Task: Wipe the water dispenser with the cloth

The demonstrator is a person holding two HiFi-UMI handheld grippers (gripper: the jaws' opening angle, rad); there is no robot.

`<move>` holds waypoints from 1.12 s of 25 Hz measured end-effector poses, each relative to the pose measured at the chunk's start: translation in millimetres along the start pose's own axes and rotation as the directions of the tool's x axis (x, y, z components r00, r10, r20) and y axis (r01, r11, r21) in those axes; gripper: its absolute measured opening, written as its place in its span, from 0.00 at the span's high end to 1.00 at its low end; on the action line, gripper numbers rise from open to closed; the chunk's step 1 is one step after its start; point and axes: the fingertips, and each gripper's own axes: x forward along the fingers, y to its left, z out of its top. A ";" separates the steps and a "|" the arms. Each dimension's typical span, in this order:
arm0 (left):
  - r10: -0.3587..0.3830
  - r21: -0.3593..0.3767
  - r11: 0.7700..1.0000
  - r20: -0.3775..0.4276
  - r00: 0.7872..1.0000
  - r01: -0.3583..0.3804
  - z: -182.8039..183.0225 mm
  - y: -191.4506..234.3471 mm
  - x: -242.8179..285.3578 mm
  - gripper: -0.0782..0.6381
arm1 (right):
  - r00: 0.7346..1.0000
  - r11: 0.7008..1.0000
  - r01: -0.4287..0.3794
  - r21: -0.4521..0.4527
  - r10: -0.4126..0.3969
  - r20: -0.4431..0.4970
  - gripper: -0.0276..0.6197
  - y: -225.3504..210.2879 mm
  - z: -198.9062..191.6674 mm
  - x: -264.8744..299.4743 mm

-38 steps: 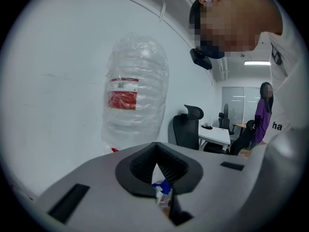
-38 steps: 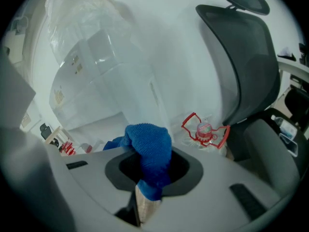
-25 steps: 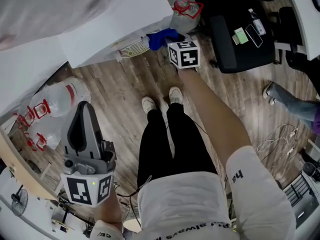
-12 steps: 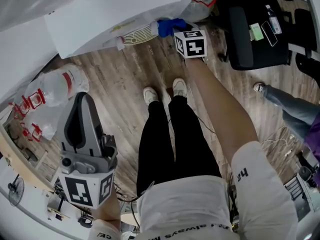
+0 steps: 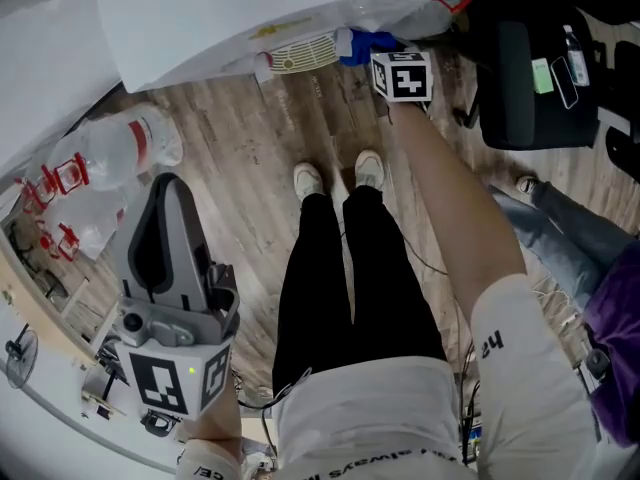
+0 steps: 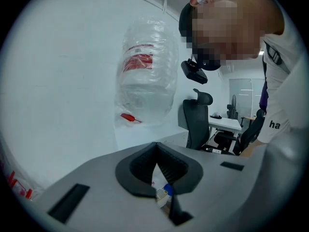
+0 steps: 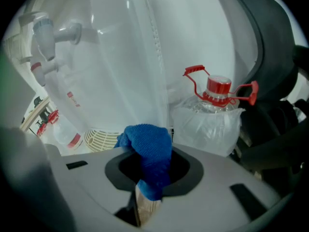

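The white water dispenser [image 5: 250, 13] fills the top of the head view, with its ribbed drip tray [image 5: 305, 53] low on its front. My right gripper [image 5: 375, 53] is stretched out to the dispenser's lower right and is shut on a blue cloth [image 5: 362, 45] next to the drip tray. In the right gripper view the cloth [image 7: 148, 151] bulges out of the right gripper [image 7: 149, 178], close to the dispenser's front [image 7: 145, 57]; its taps [image 7: 46, 33] are at upper left. My left gripper [image 5: 168, 183] hangs at lower left, shut and empty, away from the dispenser.
Empty water bottles in plastic wrap [image 5: 115, 158] lie on the wooden floor at left. A bagged bottle with a red cap [image 7: 217, 105] stands right of the dispenser. A black office chair [image 5: 525, 78] and another person's legs [image 5: 560, 228] are at right. My own feet [image 5: 340, 178] are below the dispenser.
My right gripper has carried the blue cloth further out along the dispenser's base, past the drip tray. The left gripper has hardly moved.
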 end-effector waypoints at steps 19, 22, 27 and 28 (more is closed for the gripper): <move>-0.010 -0.045 0.999 0.020 1.000 0.011 2.9 2.0 -22.0 0.87 | 0.954 0.991 0.027 0.130 -0.065 0.294 0.83 25.5 57.2 -179.6; -0.013 -0.052 0.999 0.032 0.999 0.015 7.8 2.1 -28.3 0.87 | 0.931 0.992 0.008 0.123 -0.053 0.361 0.83 50.3 80.1 -226.6; -0.004 -0.058 0.998 0.045 0.999 0.006 12.8 5.5 -39.3 0.87 | 0.894 0.989 -0.129 0.067 0.086 0.440 0.83 125.9 106.1 -274.1; -0.002 -0.059 0.998 0.047 0.999 0.004 13.3 6.6 -41.6 0.87 | 0.885 0.985 -0.163 0.055 0.121 0.449 0.83 144.4 110.4 -279.0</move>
